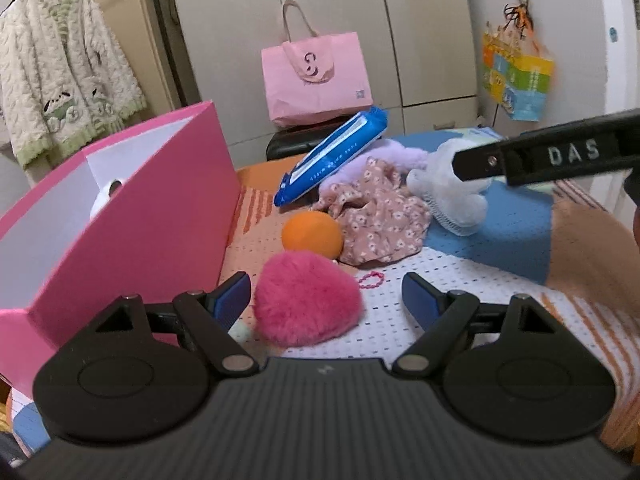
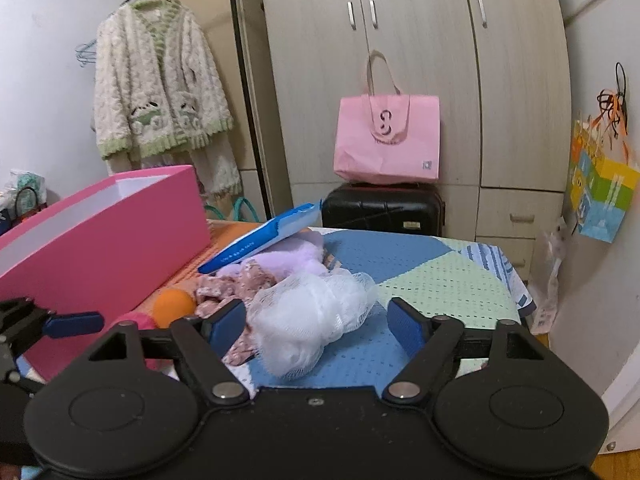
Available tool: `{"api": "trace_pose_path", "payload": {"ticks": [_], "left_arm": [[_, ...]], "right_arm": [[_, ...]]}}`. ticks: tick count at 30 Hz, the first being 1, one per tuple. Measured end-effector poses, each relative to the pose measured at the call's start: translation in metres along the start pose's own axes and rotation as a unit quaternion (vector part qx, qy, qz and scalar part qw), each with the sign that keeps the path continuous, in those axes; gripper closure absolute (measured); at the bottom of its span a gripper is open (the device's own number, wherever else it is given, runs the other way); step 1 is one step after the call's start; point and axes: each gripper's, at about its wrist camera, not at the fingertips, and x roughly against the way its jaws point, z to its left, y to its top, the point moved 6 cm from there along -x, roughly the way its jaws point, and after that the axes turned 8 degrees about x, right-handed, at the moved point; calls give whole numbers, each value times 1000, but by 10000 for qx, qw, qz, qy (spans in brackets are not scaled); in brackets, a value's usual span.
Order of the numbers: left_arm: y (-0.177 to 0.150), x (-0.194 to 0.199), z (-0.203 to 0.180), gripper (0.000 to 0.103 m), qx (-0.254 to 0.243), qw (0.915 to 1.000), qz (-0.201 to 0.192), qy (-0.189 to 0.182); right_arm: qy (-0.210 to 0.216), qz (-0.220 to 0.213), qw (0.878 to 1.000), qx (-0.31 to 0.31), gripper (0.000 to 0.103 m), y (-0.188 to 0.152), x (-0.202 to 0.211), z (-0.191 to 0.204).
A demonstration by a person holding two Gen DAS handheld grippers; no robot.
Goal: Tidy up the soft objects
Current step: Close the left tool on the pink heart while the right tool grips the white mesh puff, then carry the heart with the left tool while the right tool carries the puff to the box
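Note:
My left gripper (image 1: 328,294) is open, and a fluffy pink heart (image 1: 306,300) lies on the patchwork cloth between its blue pads, closer to the left one, not pressed. Behind it sit an orange ball (image 1: 312,236), a floral cloth (image 1: 376,216), a lilac fluffy piece (image 1: 390,152) and a blue wipes pack (image 1: 332,156). My right gripper (image 2: 316,320) is open around a white mesh puff (image 2: 308,320), its pads apart from it. The open pink box (image 1: 120,220) stands at the left and has something white inside.
A small pink bead bracelet (image 1: 371,280) lies by the heart. A pink tote bag (image 2: 386,140) rests on a black suitcase (image 2: 384,208) before the wardrobe. A white cardigan (image 2: 160,80) hangs at the left. The table's right edge (image 2: 520,292) is near a wall with a colourful bag (image 2: 600,200).

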Motion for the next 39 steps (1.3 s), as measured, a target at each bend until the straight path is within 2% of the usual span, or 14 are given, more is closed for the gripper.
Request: {"api": "trace_pose_path", "payload": {"ticks": [9,15,16,18,19,21,24,27,39], "left_arm": [[3,-17,4,22,334,9994,-17,44],[-1,-23,8,35,437,9989,162,-74],[-2,-23,8,42,457,9988,166,-105],[-2,-23,8,50,469,9986,181,-185],[-2,-22,7,51,469,9985,174,-207],[-3,-23,7,52,472,9986,103,-210],[-4,-23,11,53,719,9970,84,-274],[-5,-20,9,54,621,9976,75,-302],[-11,-6,8,54,821,9935,159,-776]], "right_arm": [[6,627,9969,-478,16,-3,-41,-7],[99,660,9959,-604,19,-6,-52,-9],[122,671,9957,-622,19,-7,-53,-8],[139,686,9956,-625,25,-8,-57,-8],[134,699,9955,-625,28,-9,-58,-8],[82,693,9956,-626,41,-9,-58,-8],[-62,655,9957,-653,53,-10,-56,-9],[-138,630,9959,-634,62,-11,-54,-8],[-406,563,9961,-539,64,-25,-20,-1]]}}
